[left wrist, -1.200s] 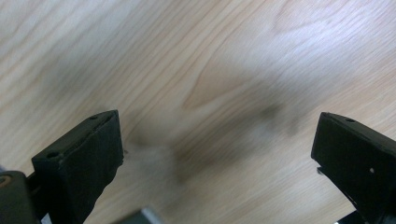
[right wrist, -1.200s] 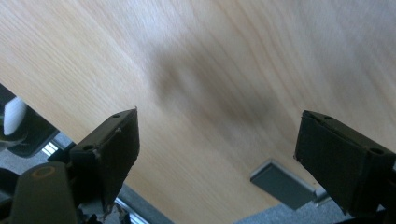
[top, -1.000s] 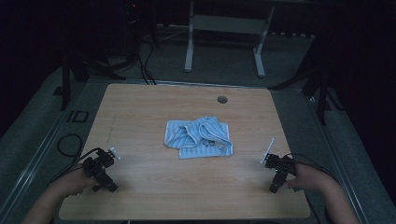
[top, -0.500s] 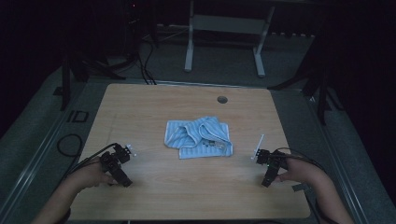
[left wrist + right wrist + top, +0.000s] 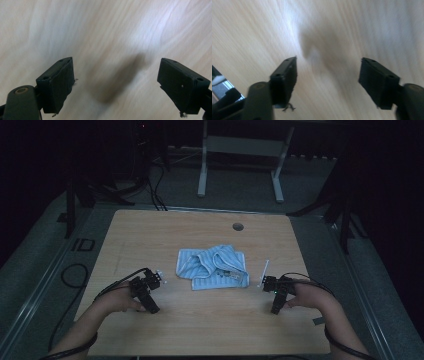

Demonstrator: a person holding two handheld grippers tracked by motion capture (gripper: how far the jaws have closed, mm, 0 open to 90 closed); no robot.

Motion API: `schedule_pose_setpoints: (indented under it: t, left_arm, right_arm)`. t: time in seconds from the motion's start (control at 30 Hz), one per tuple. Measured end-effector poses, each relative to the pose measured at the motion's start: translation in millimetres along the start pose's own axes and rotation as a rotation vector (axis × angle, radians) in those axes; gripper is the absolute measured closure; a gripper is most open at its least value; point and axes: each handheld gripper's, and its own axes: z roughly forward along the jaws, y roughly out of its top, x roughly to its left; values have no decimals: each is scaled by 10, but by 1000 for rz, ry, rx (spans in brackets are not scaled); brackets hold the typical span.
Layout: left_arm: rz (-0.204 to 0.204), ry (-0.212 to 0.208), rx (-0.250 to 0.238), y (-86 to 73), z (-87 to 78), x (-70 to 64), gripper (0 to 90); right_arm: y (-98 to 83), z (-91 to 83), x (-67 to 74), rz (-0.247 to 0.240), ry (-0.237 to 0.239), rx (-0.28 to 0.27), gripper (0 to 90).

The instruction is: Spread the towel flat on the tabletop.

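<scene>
The cloth [image 5: 212, 268] lies mid-table [image 5: 150, 230], between the left gripper [image 5: 148, 295] and right gripper [image 5: 274, 296].

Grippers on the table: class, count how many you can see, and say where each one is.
2. The left gripper is near the table's front left; the right gripper is near its front right, either side of the striped cloth.

Your forearms reach in low. The left hand-held gripper [image 5: 156, 310] and right hand-held gripper [image 5: 275, 311] hold nothing, jaws apart but just been closing.

Light wooden table [image 5: 150, 235], crumpled blue striped cloth [image 5: 212, 266] at centre
</scene>
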Motion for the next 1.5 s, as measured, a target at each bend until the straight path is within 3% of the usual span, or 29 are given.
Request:
schedule_pose_setpoints:
  t: [0.3,0.57,0.73,0.87,0.93,0.97,1.3,1.43,1.5]
  left_arm:
    - [78,-17,-42,393,-21,-57,232]
    - [80,-6,-75,737,-10,-61,275]
    - [105,9,-93,934,16,-104,276]
    - [126,22,-86,1095,40,-131,282]
    - [128,17,-75,1158,56,-132,317]
    - [132,35,-73,1198,70,-135,326]
    - [127,55,-111,1394,205,-109,427]
    - [132,76,-111,1435,249,-109,530]
    - [129,67,-115,1445,275,-115,588]
  right_arm:
    - [272,-53,-88,-20,-2,-9,372]
    - [556,-108,-131,-40,-12,-16,381]
    - [709,-255,-143,-64,-38,-45,414]
    - [819,-401,-136,-83,-25,-94,454]
    - [873,-433,-129,-94,-34,-97,473]
    - [905,-444,-126,-92,-31,-92,475]
    - [1139,-592,-54,-127,-63,-175,491]
    - [1211,-615,-86,-117,-102,-216,569]
    - [1219,-613,-100,-116,-107,-214,674]
